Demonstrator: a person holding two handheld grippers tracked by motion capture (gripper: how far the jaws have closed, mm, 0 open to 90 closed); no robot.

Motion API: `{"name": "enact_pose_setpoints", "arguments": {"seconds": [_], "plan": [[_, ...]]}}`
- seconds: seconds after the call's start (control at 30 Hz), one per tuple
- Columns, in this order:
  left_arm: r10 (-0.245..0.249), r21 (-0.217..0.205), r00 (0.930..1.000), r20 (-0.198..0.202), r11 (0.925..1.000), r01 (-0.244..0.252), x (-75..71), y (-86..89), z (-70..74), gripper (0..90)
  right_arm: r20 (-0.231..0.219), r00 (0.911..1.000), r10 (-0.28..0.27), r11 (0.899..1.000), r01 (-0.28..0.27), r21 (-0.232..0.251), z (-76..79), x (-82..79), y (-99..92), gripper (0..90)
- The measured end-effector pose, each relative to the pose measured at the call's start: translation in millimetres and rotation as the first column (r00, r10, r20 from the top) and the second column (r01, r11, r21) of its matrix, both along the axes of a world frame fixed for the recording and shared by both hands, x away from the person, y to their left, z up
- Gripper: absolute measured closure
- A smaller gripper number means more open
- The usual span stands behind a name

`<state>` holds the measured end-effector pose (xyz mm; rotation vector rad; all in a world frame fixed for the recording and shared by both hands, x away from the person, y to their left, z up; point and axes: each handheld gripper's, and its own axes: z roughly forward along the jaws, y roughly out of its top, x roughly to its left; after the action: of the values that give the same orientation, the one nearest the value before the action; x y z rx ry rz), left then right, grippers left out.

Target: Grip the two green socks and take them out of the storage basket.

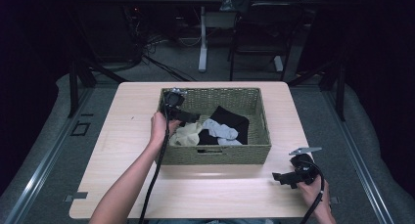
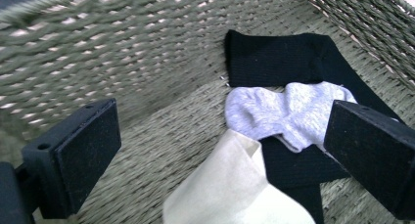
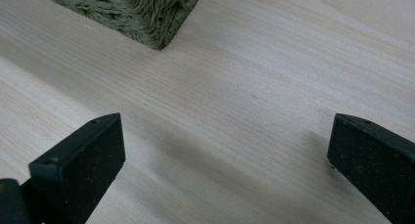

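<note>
A woven green basket [image 1: 215, 154] stands mid-table and holds a cream sock [image 1: 186, 134], a light grey sock [image 1: 220, 129] and black socks [image 1: 230, 117]. My left gripper [image 1: 188, 117] hangs inside the basket's left part, open, just above the cream sock. In the left gripper view the cream sock [image 2: 235, 190] lies between the spread jaws, the grey sock [image 2: 288, 111] rests on black fabric [image 2: 279, 57] beyond, and nothing is gripped. My right gripper [image 1: 281, 177] is open, low over the bare table to the right of the basket's front corner [image 3: 156, 18].
The wooden table [image 1: 127, 150] has free room left of and in front of the basket. The basket's walls [image 2: 98, 48] rise close around the left gripper. Behind the table stand a chair [image 1: 259, 28], a desk leg [image 1: 202, 38] and cables on the floor.
</note>
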<state>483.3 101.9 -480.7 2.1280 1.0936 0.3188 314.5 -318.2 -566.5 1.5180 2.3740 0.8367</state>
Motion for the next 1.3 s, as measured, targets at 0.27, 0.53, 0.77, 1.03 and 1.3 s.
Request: {"name": "enact_pose_setpoints", "arguments": {"seconds": [0.27,0.53,0.77,1.03,1.3], "plan": [[-0.039,0.034,0.9982,-0.045,0.9986,0.041,9.0,-11.3,-12.1,2.3,0.002,1.0000,-0.001,1.000,0.001,0.004,-0.2,-0.1,0.3,0.0],[-0.067,0.066,0.9926,-0.101,0.9950,0.074,17.1,-16.8,-21.8,10.9,0.001,1.0000,0.000,1.000,0.000,0.005,-0.2,0.0,0.3,0.0],[-0.041,0.117,0.9876,-0.152,0.9914,0.059,23.4,-16.2,-26.8,26.7,-0.002,1.0000,-0.002,1.000,0.002,0.006,-0.1,-0.1,-0.8,0.0],[-0.063,0.117,0.9667,-0.248,0.9886,0.095,29.4,-18.6,-33.1,34.6,-0.001,1.0000,0.003,1.000,-0.003,0.009,0.2,0.2,-1.2,0.0],[-0.040,0.157,0.9522,-0.303,0.9834,0.091,29.5,-23.9,-37.7,52.8,0.005,1.0000,0.001,1.000,-0.001,0.016,0.7,-0.5,-1.8,0.0]]}}
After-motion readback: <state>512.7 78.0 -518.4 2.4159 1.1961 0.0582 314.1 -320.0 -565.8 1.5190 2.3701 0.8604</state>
